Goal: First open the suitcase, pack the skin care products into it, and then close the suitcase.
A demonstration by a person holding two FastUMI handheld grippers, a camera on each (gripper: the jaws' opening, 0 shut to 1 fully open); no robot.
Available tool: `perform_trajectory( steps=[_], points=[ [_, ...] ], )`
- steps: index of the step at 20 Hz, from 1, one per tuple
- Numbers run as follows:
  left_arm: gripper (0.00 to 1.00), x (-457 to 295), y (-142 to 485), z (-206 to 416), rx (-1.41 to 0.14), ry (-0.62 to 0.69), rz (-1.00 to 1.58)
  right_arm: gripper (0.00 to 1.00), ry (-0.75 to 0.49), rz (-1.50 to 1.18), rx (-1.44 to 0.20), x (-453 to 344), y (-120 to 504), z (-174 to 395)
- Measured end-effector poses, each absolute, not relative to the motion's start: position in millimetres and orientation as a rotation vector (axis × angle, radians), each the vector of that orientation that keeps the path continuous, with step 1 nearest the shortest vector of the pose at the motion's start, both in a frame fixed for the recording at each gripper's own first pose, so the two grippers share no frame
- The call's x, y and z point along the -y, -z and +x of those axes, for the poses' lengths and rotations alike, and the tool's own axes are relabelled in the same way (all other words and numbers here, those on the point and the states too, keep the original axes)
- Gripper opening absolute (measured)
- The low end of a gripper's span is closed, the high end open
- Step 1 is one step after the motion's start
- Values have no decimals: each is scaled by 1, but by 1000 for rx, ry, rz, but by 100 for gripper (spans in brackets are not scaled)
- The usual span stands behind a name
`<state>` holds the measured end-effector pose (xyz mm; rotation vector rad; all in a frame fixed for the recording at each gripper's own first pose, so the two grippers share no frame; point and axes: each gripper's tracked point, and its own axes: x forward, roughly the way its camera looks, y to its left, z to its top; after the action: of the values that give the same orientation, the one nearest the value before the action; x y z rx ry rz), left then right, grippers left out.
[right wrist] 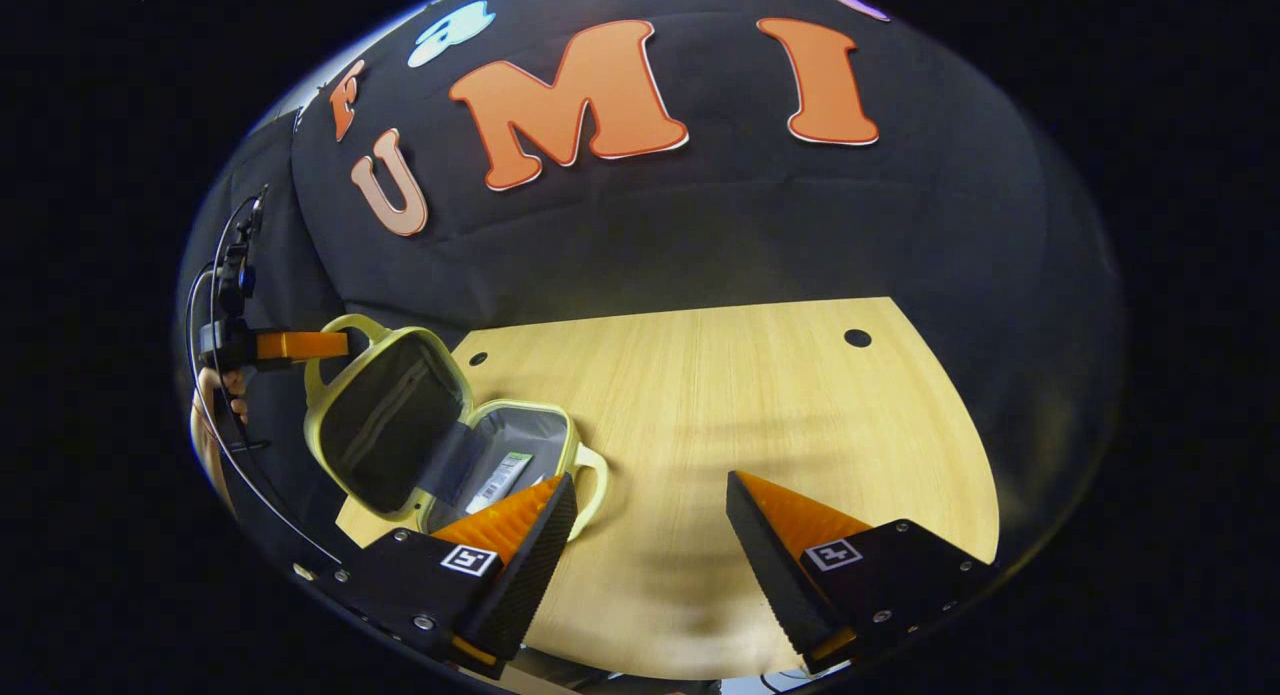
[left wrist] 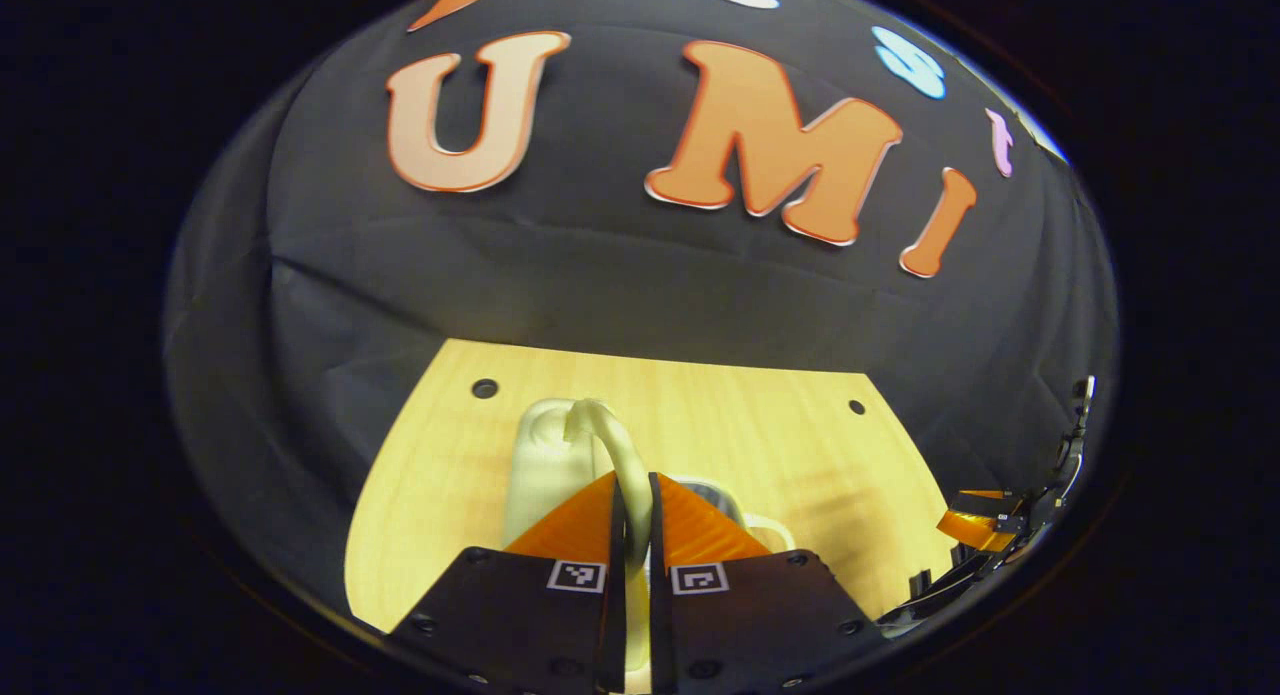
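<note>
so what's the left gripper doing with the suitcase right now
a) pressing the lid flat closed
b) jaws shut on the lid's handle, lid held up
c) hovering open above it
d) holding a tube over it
b: in the left gripper view the left gripper has its jaws shut on the pale handle, and the right gripper view shows the suitcase lid standing open, a tube inside.

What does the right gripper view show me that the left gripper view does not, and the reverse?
Right gripper view: the suitcase with its lid up, a skin care product inside, and the right gripper open above the table. Left gripper view: close up, the left gripper clamped on the lid handle. Both: suitcase, wooden table, black wall.
</note>
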<state>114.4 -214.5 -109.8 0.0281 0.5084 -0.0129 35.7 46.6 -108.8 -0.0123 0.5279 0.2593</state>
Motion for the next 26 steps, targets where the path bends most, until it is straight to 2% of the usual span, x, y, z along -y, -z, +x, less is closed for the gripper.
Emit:
perform_trajectory(
  steps=[5, 10, 19, 26],
  points=[
    [10, 300, 157, 128, -567, 107, 80, 96, -228, -3, -525, 4, 106, 32],
    [10, 349, 208, 139, -649, 149, 107, 96, -187, 3, -544, 43, 110, 27],
    [10, 396, 319, 145, -814, 215, 156, 96, -158, -1, -588, 71, 128, 22],
    [10, 401, 368, 140, -884, 198, 220, 96, -157, -6, -597, 72, 132, 20]
  ],
)
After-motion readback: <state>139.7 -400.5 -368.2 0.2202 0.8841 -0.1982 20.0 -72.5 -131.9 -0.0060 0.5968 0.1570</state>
